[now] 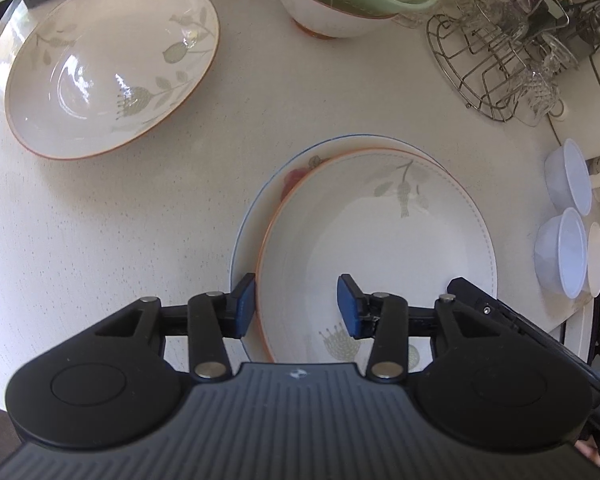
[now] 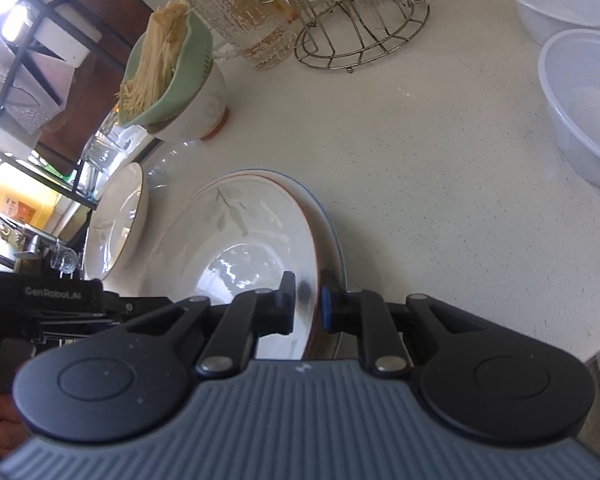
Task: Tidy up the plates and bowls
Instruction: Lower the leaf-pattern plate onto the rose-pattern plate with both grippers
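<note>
The right gripper [image 2: 306,304] pinches the leaf-patterned bowl's [image 1: 376,236] rim at its 5 o'clock edge, steadying it atop the blue-rimmed plate [image 1: 248,232]; the left gripper [image 1: 296,304], half-open, straddles the opposite rim without pressing, likely letting go.

Speckled counter [image 1: 148,216] (plates [image 1: 244,240], bowls [image 1: 568,176], rack [image 1: 484,68])

White leaf-patterned plate [image 1: 380,240], seemingly orange-rimmed

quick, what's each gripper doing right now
left gripper: open, straddling the rim of the orange-rimmed plate, not pinching it.
right gripper: shut on that plate's rim.
</note>
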Demonstrator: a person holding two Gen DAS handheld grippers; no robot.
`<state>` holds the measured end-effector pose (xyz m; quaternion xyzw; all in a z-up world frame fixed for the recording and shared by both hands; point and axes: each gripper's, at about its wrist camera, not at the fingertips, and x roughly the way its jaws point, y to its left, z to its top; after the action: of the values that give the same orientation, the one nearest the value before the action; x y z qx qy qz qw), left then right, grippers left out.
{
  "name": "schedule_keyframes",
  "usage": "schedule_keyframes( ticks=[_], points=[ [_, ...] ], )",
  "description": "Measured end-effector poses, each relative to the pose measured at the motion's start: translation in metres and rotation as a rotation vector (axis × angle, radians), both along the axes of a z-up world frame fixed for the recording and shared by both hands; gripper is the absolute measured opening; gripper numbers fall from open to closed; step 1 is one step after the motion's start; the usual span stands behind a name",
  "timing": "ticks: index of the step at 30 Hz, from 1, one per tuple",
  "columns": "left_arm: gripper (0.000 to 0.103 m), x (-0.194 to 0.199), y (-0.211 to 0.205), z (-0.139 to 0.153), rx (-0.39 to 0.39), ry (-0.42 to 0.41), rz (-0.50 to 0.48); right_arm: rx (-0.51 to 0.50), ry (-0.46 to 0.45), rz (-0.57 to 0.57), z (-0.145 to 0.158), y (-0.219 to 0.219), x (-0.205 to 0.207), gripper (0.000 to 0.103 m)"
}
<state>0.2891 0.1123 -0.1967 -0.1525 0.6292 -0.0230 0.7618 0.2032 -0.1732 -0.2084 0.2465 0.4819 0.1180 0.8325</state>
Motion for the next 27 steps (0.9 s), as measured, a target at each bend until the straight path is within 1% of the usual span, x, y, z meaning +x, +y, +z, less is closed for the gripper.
schedule_keyframes(
  ticks=[3,8,12,15,17,22,27],
  points=[
    [0.048,-0.002,0.003,0.002,-0.014,0.003,0.011,-0.017,-0.006,0.005,0.003,0.001,-0.001,0.016],
    [0.048,-0.009,0.013,0.008,-0.058,-0.012,0.043,-0.053,-0.031,0.006,0.010,0.003,0.000,0.016],
    [0.048,-0.012,0.012,0.010,-0.051,-0.023,0.043,-0.087,-0.068,-0.005,0.018,0.003,-0.002,0.018],
    [0.048,-0.015,0.013,0.011,-0.060,-0.031,0.049,-0.116,-0.105,-0.007,0.026,0.004,-0.002,0.018],
    [0.048,-0.018,0.014,0.012,-0.063,-0.040,0.054,-0.118,-0.125,0.000,0.030,0.004,-0.002,0.018],
    [0.048,-0.025,0.013,0.023,-0.057,-0.104,0.054,-0.154,-0.172,0.009,0.044,0.006,-0.005,0.018],
    [0.048,-0.032,0.007,0.052,-0.021,-0.203,0.038,-0.178,-0.235,0.019,0.067,0.003,-0.012,0.018]
  ],
)
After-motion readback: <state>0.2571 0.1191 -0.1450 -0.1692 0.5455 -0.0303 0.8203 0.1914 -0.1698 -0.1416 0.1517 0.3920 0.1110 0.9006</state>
